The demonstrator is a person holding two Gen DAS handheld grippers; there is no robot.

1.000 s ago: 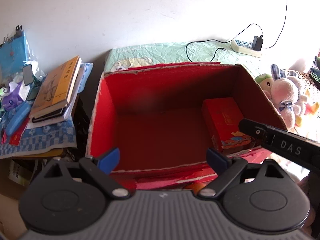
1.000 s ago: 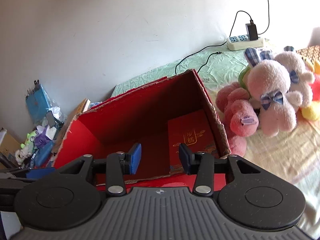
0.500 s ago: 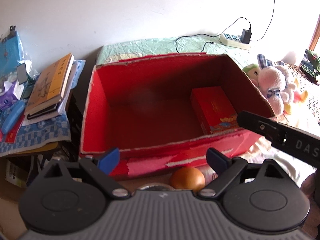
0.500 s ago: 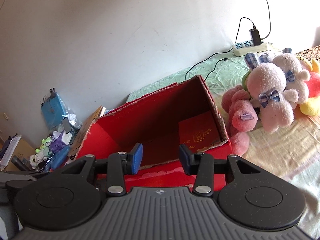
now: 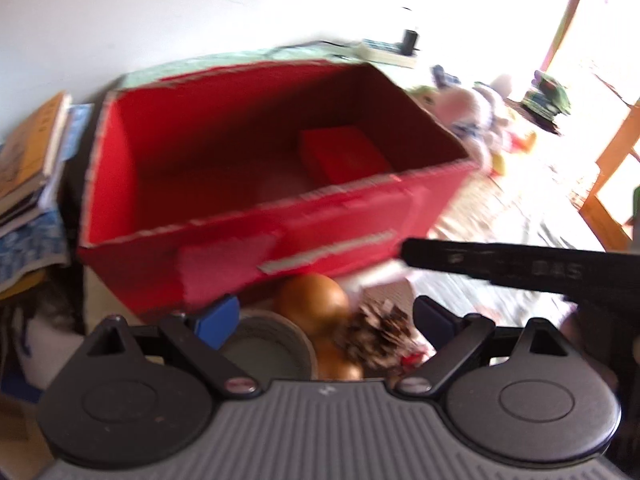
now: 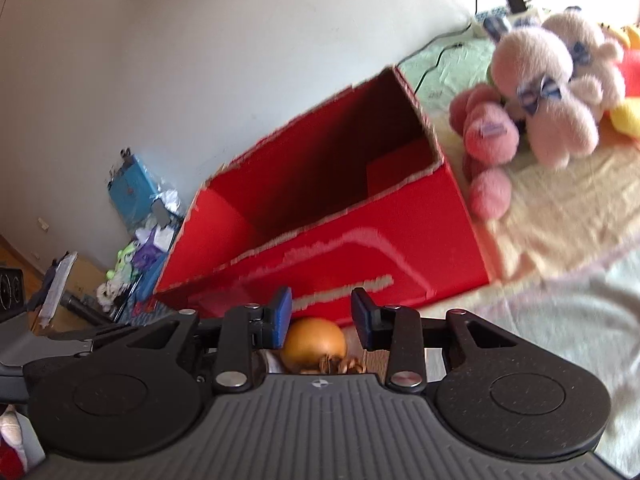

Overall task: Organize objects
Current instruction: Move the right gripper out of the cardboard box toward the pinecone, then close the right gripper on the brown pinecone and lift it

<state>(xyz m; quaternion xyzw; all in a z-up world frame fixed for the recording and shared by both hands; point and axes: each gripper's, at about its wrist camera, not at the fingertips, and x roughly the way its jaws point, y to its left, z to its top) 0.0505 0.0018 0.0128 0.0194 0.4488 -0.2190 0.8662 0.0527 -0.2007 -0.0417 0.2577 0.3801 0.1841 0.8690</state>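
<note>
A large open red cardboard box (image 5: 248,232) stands on the bed, with a small red box (image 5: 344,154) lying inside at its right; it also shows in the right wrist view (image 6: 400,232). In front of it lie an orange ball (image 5: 312,298), a pine cone (image 5: 380,332) and a grey tape roll (image 5: 268,344). My left gripper (image 5: 324,316) is open and empty above them. My right gripper (image 6: 322,318) is open and empty, with the orange ball (image 6: 314,340) just below its fingers. The right gripper's black finger (image 5: 500,266) crosses the left wrist view.
Plush toys (image 6: 552,88) lie on the bed right of the box. Stacked books (image 5: 28,156) sit to the left on a blue checked cloth. A power strip (image 5: 386,50) with cables lies behind the box by the white wall.
Both grippers have pulled back and down from the box. The orange ball, pine cone and tape roll have come into view in front of the box. Both stay open.
</note>
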